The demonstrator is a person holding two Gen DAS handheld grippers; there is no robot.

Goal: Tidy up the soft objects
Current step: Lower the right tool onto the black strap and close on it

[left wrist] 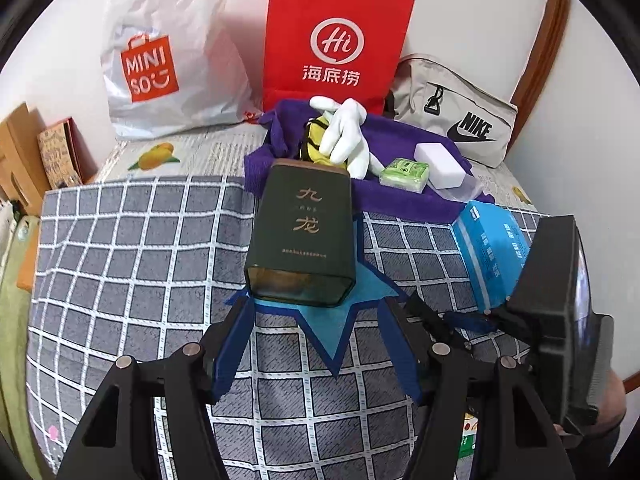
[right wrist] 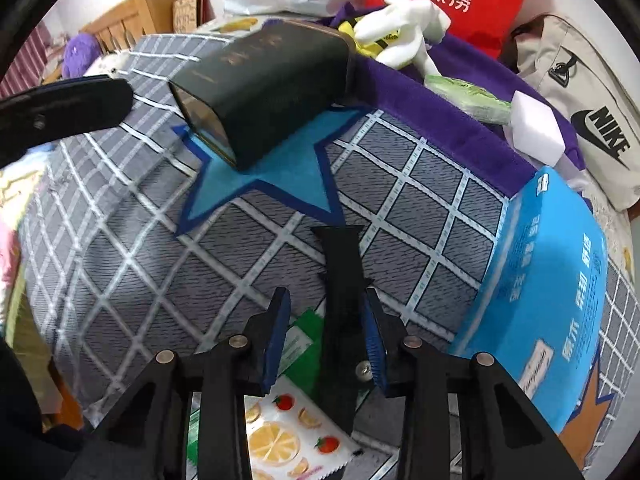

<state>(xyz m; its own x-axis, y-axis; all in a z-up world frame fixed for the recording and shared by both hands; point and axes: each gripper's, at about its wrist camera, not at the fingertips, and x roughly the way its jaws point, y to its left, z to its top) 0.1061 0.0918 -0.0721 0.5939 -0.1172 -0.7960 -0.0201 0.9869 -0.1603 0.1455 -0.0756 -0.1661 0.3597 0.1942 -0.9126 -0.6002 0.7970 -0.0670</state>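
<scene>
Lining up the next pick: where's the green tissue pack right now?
Both views show the green tissue pack on the purple cloth, between the white glove and the white sponge block.

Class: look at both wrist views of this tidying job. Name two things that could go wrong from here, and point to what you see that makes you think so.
1. The dark tin lies on its side across the blue felt star. Pulling the star might roll the tin.

2. The left tongs and right tongs work close together near the blue tissue pack. They could bump each other or knock the pack.
</scene>
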